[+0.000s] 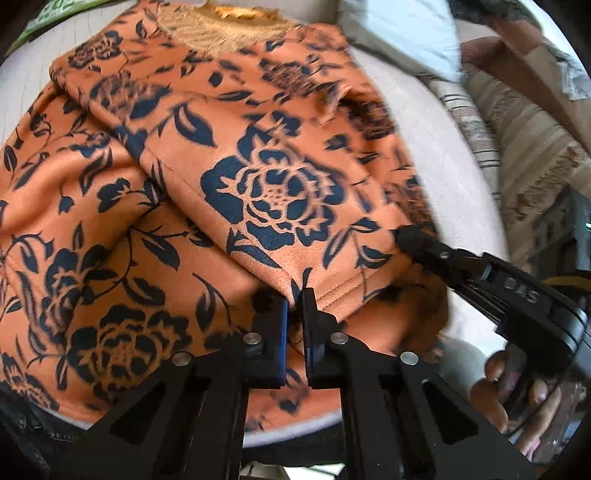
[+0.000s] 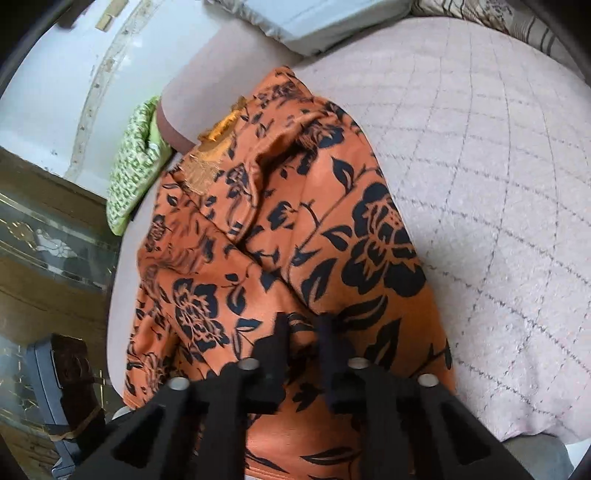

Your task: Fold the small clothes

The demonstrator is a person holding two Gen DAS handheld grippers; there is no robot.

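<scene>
Garment: orange cloth with dark floral print (image 1: pixel 229 155), partly folded, spread on a quilted bed just ahead of both pairs of jaws; frayed torn patch at its far end.
Folded flap: upper layer with hemmed edge (image 1: pixel 332 291), lying across the lower layer, hem right at the left jaws' tips.
Left gripper (image 1: pixel 294 314): jaws nearly together, a fold of the orange cloth pinched in the narrow gap at the hem.
Right gripper (image 2: pixel 303 328): jaws drawn close, tips pressed into the cloth at its near edge, a ridge of fabric caught between them; seen from the left wrist as a black arm (image 1: pixel 480 273) reaching the flap's right corner.
Hand (image 1: pixel 517 395): fingers wrapped round the right gripper's handle, low right of the left jaws.
Bed cover (image 2: pixel 498 177): pale pink, diamond-stitched, stretching right of the right jaws.
Pillow (image 2: pixel 314 26): white, beyond the cloth's far end.
Green patterned fabric (image 2: pixel 133 162): left of the garment, at the bed's edge.
</scene>
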